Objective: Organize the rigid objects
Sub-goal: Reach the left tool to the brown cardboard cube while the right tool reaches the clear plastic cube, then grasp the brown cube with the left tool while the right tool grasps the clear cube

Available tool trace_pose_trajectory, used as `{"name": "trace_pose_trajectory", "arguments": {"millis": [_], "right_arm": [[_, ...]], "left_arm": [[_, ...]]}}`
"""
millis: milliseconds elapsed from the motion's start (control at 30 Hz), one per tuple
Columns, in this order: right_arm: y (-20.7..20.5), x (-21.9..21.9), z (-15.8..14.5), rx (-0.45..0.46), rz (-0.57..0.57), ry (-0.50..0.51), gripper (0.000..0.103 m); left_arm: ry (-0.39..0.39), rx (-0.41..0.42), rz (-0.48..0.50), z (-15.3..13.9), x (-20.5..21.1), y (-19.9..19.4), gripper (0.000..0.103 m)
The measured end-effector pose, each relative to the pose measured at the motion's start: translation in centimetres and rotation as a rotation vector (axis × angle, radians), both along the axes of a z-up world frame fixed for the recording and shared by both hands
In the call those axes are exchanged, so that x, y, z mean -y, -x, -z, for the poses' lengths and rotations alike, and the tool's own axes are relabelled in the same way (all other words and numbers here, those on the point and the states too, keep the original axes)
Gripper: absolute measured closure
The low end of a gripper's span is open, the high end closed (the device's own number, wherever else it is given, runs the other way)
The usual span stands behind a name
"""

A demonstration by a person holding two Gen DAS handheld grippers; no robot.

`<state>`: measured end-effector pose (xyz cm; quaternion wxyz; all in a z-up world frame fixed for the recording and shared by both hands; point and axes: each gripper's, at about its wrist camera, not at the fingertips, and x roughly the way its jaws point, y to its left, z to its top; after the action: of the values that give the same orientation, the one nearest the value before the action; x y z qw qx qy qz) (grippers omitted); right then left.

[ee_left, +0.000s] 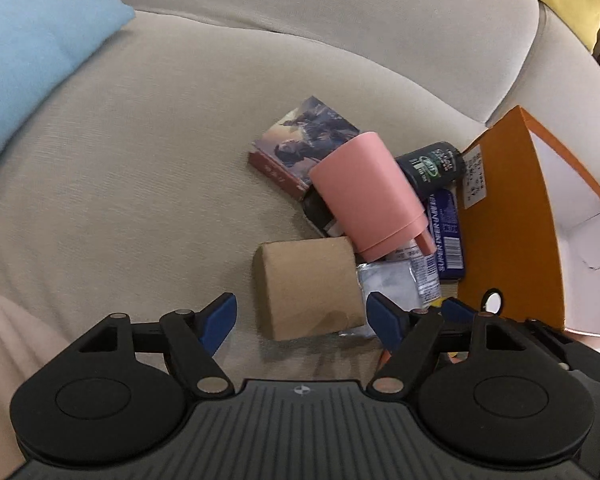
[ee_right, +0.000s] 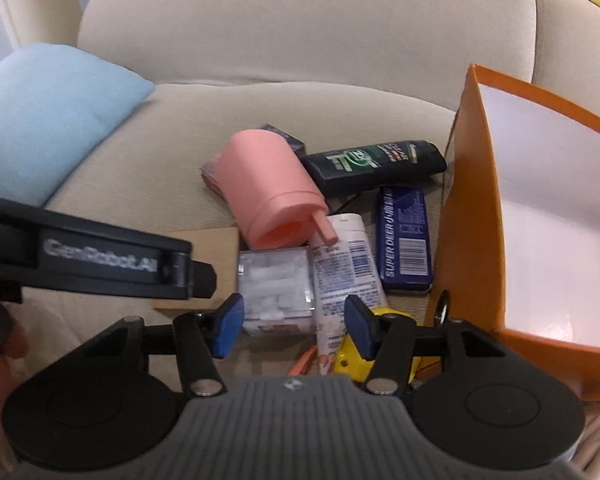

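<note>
Left tongs (ee_left: 300,322): open wide, nothing gripped; the near end of the brown cardboard box (ee_left: 308,288) sits between the blue pads without visible contact.
Right tongs (ee_right: 294,326): jaws part-open and empty, hovering over the clear packet of white pieces (ee_right: 274,284) and the white tube (ee_right: 342,268); neither pad presses on either.
Step in hand, as I judge it: each hand is lining up a pick from the pile on the sofa seat (ee_left: 140,160), to go into the orange box (ee_right: 472,220) standing open at the right.
Left advice: centre the cardboard box squarely between the pads before closing; it looks stiff and light, so take it across its flat sides.
Right advice: pick one thing. The packet and tube lie touching, so come down clear of the neighbour or both may drag.
Near clutter: a yellow item (ee_right: 356,356) lies just under the right finger; its shape is unclear.
Middle: the pink cup (ee_right: 268,196) lies tipped on its side atop the pile and may roll if the things under it shift.
Far: blue tin (ee_right: 405,238) and dark green bottle (ee_right: 374,166) lie beside the orange box; a picture box (ee_left: 304,146) lies behind the cup.
Hands: they work close together, so take turns.
</note>
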<state>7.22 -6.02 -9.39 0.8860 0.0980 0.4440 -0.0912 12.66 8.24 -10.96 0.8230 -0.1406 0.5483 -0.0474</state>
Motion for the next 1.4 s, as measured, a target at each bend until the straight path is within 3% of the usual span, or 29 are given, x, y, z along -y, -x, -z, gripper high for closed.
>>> {"name": "trace_pose_trajectory", "arguments": {"millis": [233,533,667,700,967,1067,1167,1400], "right_arm": [[-0.3,-0.2,0.0,0.021,-0.029,0.081,0.061],[0.1,0.1,-0.1,0.020,-0.028,0.035,0.058],[0.0,-0.2,-0.2,0.022,-0.050,-0.007,0.051],[0.0,-0.4,-0.1,0.019,-0.060,-0.017,0.051],[-1.3,-0.9,0.9,0.000,-0.065,0.020,0.049],[-1.9,-0.8,1.2,-0.007,-0.060,0.012,0.050],[-2.3,-0.4,1.6,-0.024,-0.056,-0.019,0.053],[-1.4,-0.4,1.0,-0.024,-0.069,-0.034,0.054]], "left_arm": [[-0.003,-0.036,0.011,1.2,0.6,-1.2,0.015],[-0.036,-0.050,0.050,1.2,0.1,-1.3,0.013],[-0.028,-0.070,0.046,1.4,-0.5,-1.1,0.019],[-0.039,-0.061,0.130,1.3,-0.5,-1.0,0.021],[-0.120,-0.029,0.204,0.9,0.1,-1.1,0.022],[-0.186,-0.013,0.265,1.6,1.4,-1.5,0.025],[-0.164,-0.027,0.277,2.3,1.4,-1.7,0.033],[-0.155,0.004,0.287,0.7,0.6,-0.4,0.033]]}}
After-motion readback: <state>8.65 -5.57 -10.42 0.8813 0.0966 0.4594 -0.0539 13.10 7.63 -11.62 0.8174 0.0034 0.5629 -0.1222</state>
